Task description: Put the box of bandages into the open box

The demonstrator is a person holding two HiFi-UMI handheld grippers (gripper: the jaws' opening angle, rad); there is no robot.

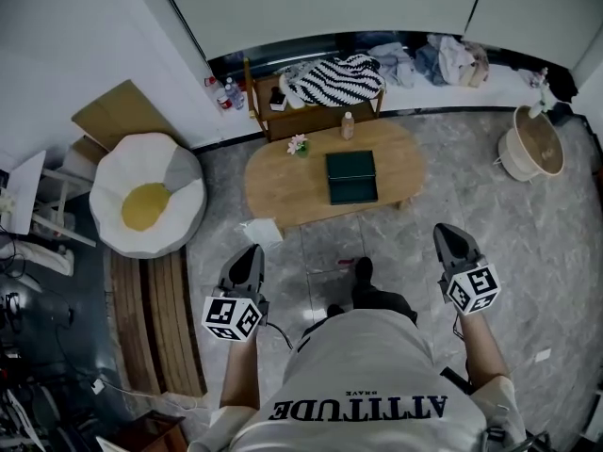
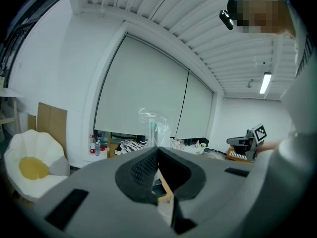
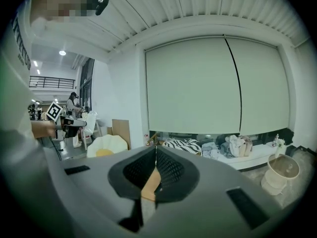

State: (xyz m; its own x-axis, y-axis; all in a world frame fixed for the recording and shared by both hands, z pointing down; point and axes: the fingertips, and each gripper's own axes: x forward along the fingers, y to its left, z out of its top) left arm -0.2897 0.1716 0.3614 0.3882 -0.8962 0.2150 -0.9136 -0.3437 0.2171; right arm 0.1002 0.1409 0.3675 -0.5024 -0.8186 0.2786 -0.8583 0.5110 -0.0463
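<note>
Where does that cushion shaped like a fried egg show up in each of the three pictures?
Head view: the fried-egg cushion lies at the left, on the floor beside the wooden table.
Left gripper view: at the lower left edge.
Right gripper view: small, left of centre.
Shared landmark: the black-and-white striped cloth by the window, to the cushion's right in every view.

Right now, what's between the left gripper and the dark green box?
Head view: plastic bag on the floor by the left gripper, then bare tabletop to the dark green box.
</note>
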